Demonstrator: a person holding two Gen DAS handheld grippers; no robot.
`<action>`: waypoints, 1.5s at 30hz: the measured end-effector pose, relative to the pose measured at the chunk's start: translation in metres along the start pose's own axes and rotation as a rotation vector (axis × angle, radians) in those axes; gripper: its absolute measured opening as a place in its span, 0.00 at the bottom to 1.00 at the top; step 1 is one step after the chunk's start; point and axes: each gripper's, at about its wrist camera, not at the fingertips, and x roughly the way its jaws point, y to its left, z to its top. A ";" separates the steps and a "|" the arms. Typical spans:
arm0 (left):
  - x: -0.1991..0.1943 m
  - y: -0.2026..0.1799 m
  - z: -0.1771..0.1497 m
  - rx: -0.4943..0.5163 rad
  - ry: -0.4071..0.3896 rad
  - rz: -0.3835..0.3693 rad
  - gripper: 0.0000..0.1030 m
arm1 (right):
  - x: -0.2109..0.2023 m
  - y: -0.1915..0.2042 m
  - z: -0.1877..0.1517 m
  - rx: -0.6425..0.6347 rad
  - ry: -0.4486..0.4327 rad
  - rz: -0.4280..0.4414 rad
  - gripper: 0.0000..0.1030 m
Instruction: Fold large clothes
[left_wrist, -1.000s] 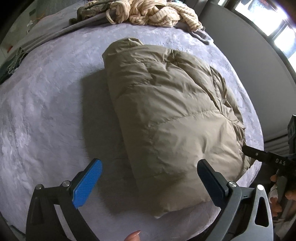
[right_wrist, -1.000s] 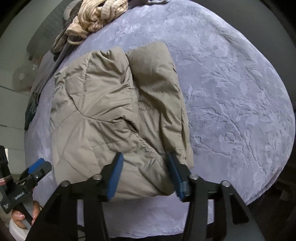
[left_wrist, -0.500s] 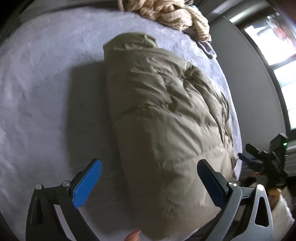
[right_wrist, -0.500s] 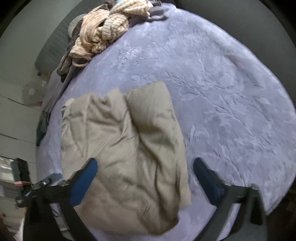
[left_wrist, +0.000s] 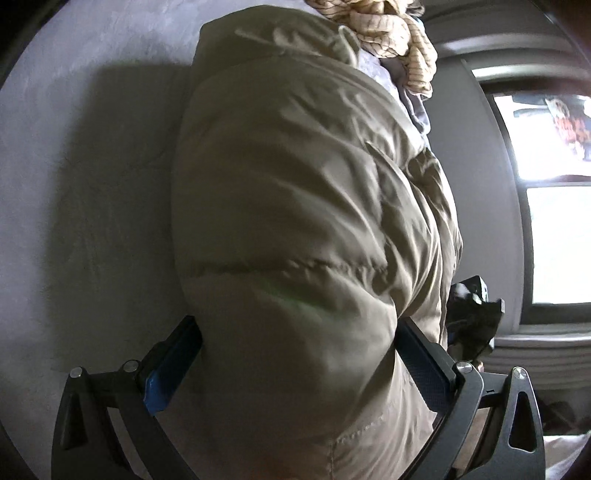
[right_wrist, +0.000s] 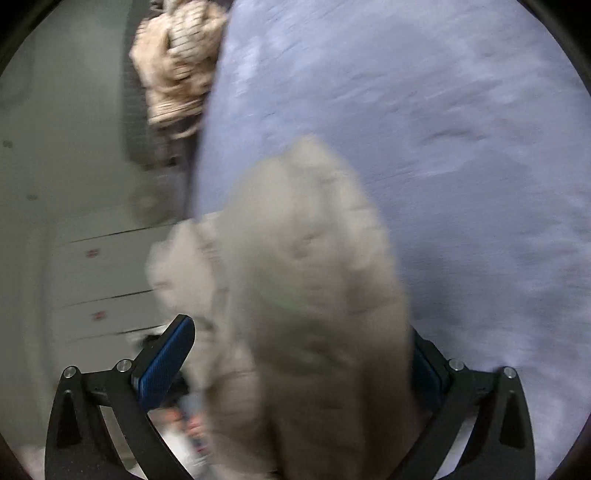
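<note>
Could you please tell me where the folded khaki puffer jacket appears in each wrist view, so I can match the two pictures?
Left wrist view: the khaki puffer jacket fills the centre, from the top edge down between the tongs.
Right wrist view: the jacket, blurred, runs from mid-frame to the bottom, between the tongs.
Shared landmark: the cream striped knit lies beyond the jacket's far end.

The puffy jacket (left_wrist: 306, 229) is a plain khaki-tan, quilted with stitched seams. Under it the bed cover (right_wrist: 461, 155) is pale lavender-grey with a faint embossed leaf pattern. The heaped knit (left_wrist: 391, 29) is cream with thin dark stripes. Both grippers have black frames, and their pads (right_wrist: 164, 360) are bright blue.
</note>
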 end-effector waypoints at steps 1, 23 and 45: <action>0.000 0.003 0.001 -0.012 -0.001 -0.007 1.00 | 0.002 0.002 0.001 -0.004 0.018 0.038 1.00; 0.020 -0.007 0.015 0.061 0.049 -0.067 0.79 | 0.069 0.035 0.017 -0.107 0.131 -0.293 0.70; -0.099 0.033 0.163 0.160 -0.210 0.091 0.73 | 0.195 0.165 0.097 -0.337 0.084 -0.240 0.40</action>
